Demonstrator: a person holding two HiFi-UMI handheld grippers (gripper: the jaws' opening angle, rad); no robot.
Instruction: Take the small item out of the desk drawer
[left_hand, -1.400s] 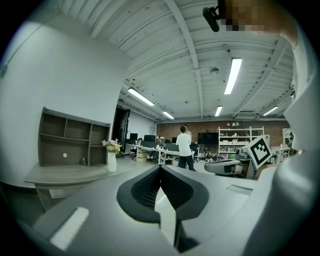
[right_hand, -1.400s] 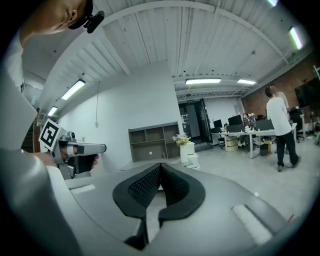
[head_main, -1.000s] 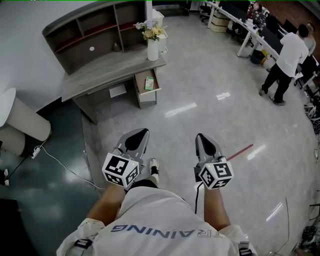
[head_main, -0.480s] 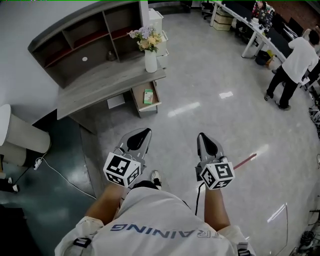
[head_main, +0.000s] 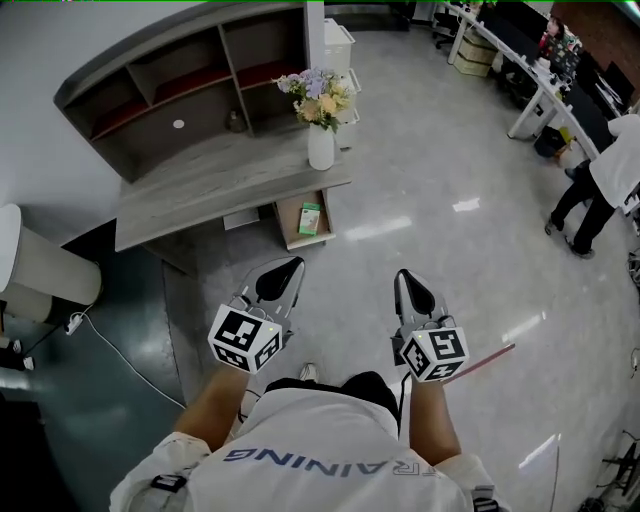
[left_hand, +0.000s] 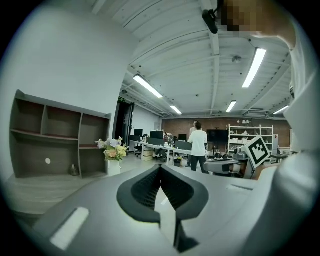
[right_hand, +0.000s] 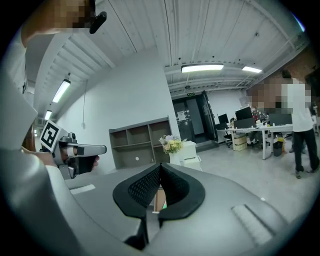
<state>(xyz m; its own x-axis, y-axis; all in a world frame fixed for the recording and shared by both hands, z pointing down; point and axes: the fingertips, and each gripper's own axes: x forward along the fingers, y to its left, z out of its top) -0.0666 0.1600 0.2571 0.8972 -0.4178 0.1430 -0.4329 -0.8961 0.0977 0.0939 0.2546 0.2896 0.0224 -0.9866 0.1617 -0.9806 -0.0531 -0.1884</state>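
Both tools are closed and empty: the left hand-held gripper (head_main: 283, 274) and the right hand-held gripper (head_main: 408, 282) each show their pads pressed together with nothing between them, held out level over bare floor and well apart from the worktop (head_main: 200, 190). The drawer (head_main: 290, 222) stands pulled open under the worktop's front edge, below the vase (head_main: 321, 148), and the item (head_main: 310, 219) lies inside it. Risks, as judged from here: closed jaws cannot take the item, so arriving without opening one would only push it along the drawer bottom. The item looks flat and lies low, so a shallow approach could strike the drawer wall or slide over its top. The vase sits close to the edge directly above the drawer; a tool lifted carelessly out of the drawer could knock it. A white cable (head_main: 120, 345) trails across the floor left of the path, a possible trip hazard. The item appears as a small green and white packet or box, roughly rectangular, lying along the drawer's length; its print and material are too small to read.
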